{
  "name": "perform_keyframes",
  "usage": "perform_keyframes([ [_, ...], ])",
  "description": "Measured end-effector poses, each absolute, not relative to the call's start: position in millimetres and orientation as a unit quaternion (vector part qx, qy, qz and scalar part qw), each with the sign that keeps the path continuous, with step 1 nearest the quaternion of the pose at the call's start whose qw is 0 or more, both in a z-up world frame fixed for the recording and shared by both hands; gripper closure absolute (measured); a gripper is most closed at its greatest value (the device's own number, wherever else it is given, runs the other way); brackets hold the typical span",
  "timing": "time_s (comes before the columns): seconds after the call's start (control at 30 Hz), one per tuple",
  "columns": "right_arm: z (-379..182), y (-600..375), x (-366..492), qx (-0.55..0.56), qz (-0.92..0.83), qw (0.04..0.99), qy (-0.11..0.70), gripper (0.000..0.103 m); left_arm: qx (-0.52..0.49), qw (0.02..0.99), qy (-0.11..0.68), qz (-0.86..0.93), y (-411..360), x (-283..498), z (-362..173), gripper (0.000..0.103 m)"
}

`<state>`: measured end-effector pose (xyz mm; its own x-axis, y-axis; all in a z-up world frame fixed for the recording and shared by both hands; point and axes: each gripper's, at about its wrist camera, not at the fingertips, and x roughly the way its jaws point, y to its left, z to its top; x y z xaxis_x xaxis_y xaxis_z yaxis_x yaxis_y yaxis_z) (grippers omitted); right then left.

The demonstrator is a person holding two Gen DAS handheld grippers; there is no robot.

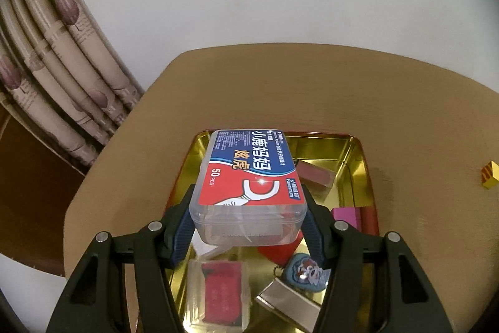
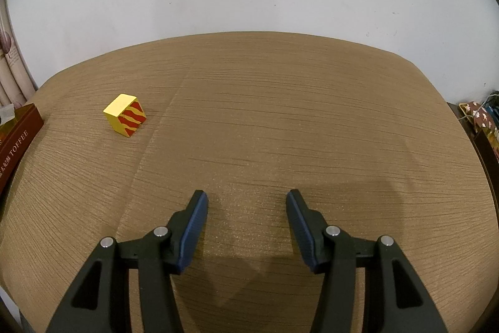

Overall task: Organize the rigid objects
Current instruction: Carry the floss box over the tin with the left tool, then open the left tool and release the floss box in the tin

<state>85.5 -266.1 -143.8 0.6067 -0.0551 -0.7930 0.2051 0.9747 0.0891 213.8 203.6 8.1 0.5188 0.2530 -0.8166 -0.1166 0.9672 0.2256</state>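
Left gripper (image 1: 249, 219) jaws clamped on floss box (image 1: 249, 177) above gold tin (image 1: 363, 164); right gripper (image 2: 246, 219) jaws apart, empty.

Tan, wood-grained tabletop (image 2: 280, 114) against a white wall. Gold-lined tin tray (image 1: 363, 164) resting toward the left edge, red outer wall lettered TOFFEE. Small yellow cube with red stripes (image 2: 126, 115) lying alone just right of the tray.

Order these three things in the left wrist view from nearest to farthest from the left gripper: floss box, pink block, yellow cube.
1. floss box: clamped in the left gripper.
2. pink block: in the tin, right.
3. yellow cube: on the table, far right.
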Motion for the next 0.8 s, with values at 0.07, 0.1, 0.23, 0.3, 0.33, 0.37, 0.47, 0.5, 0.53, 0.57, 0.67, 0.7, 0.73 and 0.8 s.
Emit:
perform_keyframes([
  [0.07,-143.9,-266.0,85.4,0.085,-0.073,0.892,0.437,0.049,0.074,0.867,0.481,0.108,204.5,215.4,5.7,0.047],
  [0.1,-143.9,-265.9,85.3,0.086,-0.073,0.892,0.437,0.049,0.075,0.866,0.482,0.109,206.7,215.6,4.7,0.047],
  [0.23,-144.2,-265.2,85.3,0.085,-0.073,0.892,0.437,0.049,0.081,0.857,0.496,0.112,216.8,213.8,1.0,0.047],
  [0.3,-144.2,-265.3,85.1,0.086,-0.073,0.892,0.437,0.049,0.093,0.853,0.5,0.12,222.2,212.7,-1.7,0.047],
  [0.33,-144.5,-263.9,85.5,0.085,-0.073,0.892,0.437,0.049,0.094,0.851,0.501,0.123,227.0,212.7,-2.3,0.047],
  [0.37,-144.4,-264.8,85.2,0.085,-0.073,0.892,0.437,0.049,0.091,0.851,0.502,0.122,230.2,213.8,-2.6,0.046],
  [0.47,-144.3,-265.1,85.1,0.086,-0.073,0.892,0.437,0.049,0.082,0.849,0.508,0.116,235.7,217.4,-5.0,0.046],
  [0.5,-144.3,-265.1,85.1,0.085,-0.073,0.892,0.438,0.049,0.084,0.849,0.509,0.117,235.0,218.4,-6.5,0.046],
  [0.53,-144.3,-264.9,85.2,0.085,-0.073,0.892,0.438,0.049,0.09,0.847,0.51,0.118,233.2,218.9,-8.2,0.046],
  [0.57,-145.1,-265.8,86.9,0.084,-0.073,0.892,0.438,0.049,0.097,0.846,0.511,0.12,232.1,219.8,-10.4,0.046],
  [0.67,-145.5,-266.2,87.9,0.083,-0.073,0.892,0.438,0.049,0.097,0.842,0.518,0.116,230.1,222.6,-16.3,0.046],
  [0.7,-145.6,-266.1,88.0,0.083,-0.073,0.892,0.438,0.049,0.089,0.84,0.523,0.115,232.2,224.2,-17.9,0.046],
  [0.73,-145.5,-266.2,87.7,0.083,-0.073,0.892,0.438,0.049,0.079,0.838,0.529,0.109,233.4,225.3,-19.0,0.046],
  [0.8,-145.4,-265.9,87.8,0.083,-0.073,0.892,0.438,0.049,0.073,0.831,0.542,0.099,233.3,228.1,-22.7,0.046],
])
